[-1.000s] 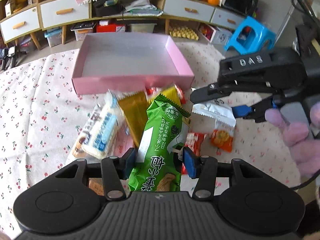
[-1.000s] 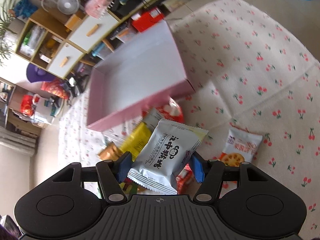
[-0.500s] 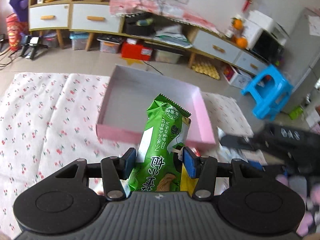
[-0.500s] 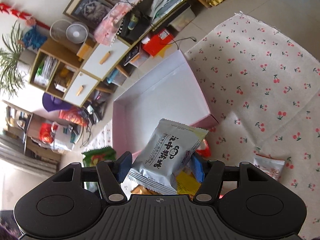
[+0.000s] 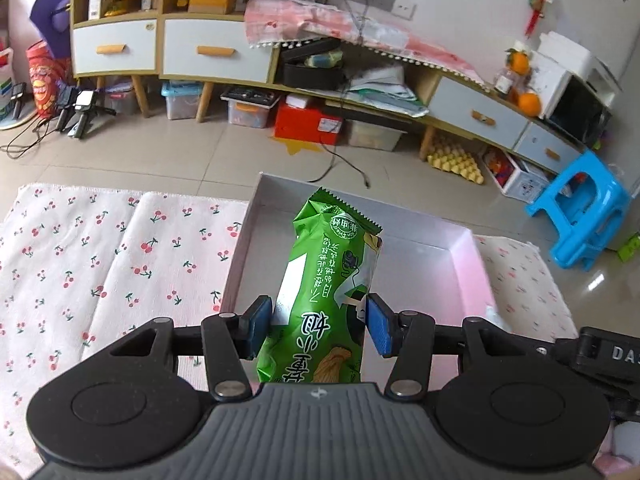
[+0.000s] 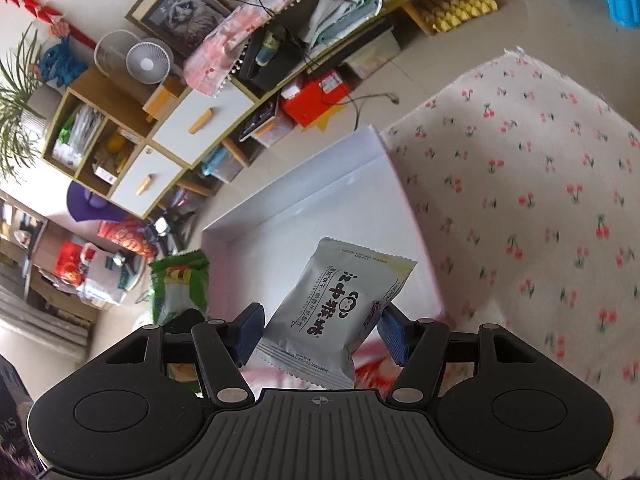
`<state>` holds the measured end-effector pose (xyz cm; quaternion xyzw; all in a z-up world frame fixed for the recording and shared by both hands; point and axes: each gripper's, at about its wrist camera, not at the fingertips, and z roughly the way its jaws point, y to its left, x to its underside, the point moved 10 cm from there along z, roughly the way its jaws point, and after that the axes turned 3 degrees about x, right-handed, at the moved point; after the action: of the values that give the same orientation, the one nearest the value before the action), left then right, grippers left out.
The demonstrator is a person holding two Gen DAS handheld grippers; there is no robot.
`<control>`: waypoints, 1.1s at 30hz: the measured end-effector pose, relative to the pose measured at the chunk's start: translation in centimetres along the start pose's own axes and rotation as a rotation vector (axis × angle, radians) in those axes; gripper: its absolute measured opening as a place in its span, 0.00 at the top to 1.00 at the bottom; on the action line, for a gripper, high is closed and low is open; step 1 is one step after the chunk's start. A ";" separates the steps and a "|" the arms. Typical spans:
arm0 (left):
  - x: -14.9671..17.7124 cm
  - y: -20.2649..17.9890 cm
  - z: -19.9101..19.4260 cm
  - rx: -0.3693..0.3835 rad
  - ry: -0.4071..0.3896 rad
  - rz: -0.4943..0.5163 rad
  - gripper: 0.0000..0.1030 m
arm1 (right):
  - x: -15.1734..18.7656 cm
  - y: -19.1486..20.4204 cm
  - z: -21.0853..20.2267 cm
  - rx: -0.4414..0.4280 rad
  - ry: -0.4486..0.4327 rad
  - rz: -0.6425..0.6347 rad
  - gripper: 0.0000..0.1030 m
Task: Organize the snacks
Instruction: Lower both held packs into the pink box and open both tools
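My left gripper is shut on a long green snack packet and holds it up over the near edge of the pink shallow box. My right gripper is shut on a pale grey-white snack packet above the near side of the same box. The box's inside shows bare where it is visible. The green packet also shows at the left in the right wrist view. The other snacks on the cloth are hidden below both grippers.
The box lies on a white cherry-print cloth. The right gripper's black body is close on the left gripper's right. Beyond are the tiled floor, a low cabinet and a blue stool.
Both grippers have risen and moved forward from the snack pile toward the box, each keeping its packet. The pile has dropped out of view.
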<state>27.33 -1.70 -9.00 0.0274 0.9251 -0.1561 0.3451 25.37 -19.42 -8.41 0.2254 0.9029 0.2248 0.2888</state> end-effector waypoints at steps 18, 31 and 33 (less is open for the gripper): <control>0.5 1.5 2.5 -0.028 0.022 0.037 0.52 | -1.3 -0.2 3.9 0.013 -0.017 -0.116 0.36; -0.4 -0.1 -0.7 -0.016 -0.003 0.082 0.20 | -1.6 0.0 0.5 0.010 -0.036 -0.091 0.22; -0.4 -0.6 -1.2 -0.015 -0.005 0.094 0.17 | -1.6 0.0 -0.3 0.011 -0.036 -0.089 0.21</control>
<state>26.73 -1.85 -7.72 0.0680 0.9231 -0.1327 0.3544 26.32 -20.36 -7.50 0.1908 0.9079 0.2027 0.3136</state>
